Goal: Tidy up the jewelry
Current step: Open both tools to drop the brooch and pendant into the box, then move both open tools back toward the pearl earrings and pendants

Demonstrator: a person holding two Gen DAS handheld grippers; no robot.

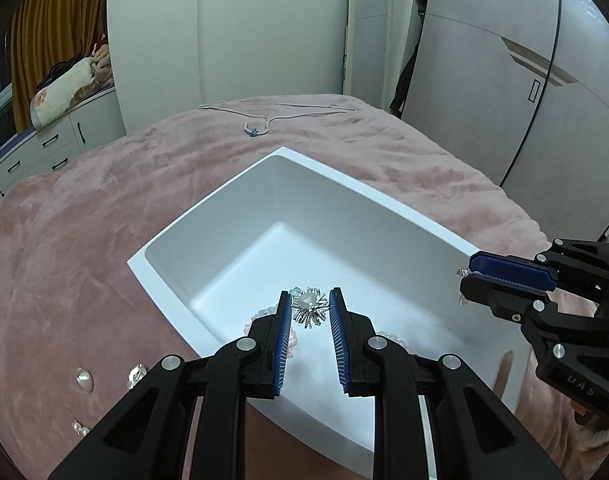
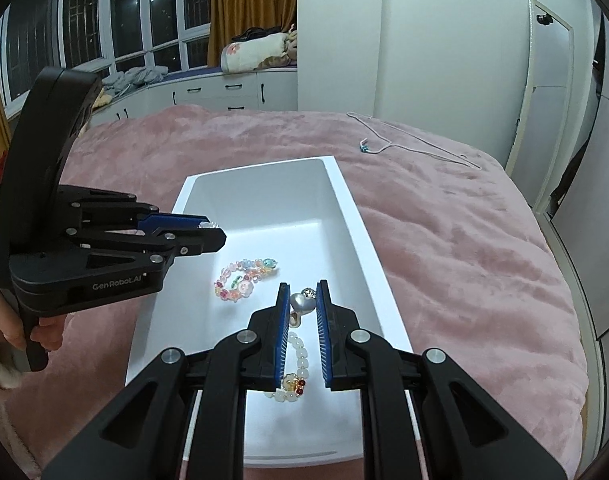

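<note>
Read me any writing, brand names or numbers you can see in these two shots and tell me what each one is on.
"GenRobot.AI": pale lettering on the black body of the left gripper, seen from the right wrist view.
"UAS", or something close: faint embossed letters on the body of the right gripper, seen from the left wrist view; too dim to be sure.
A cut-off white label at the left gripper's far edge: unreadable.
The white tray carries no text.

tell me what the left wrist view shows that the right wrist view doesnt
Only the left wrist view: loose pearl pieces on the pink blanket, and a spiky silver brooch between the left tongs.
Only the right wrist view: a pastel bead bracelet and a white bead bracelet in full, and windows.
Both: the white tray, the thin necklace beyond it.
</note>
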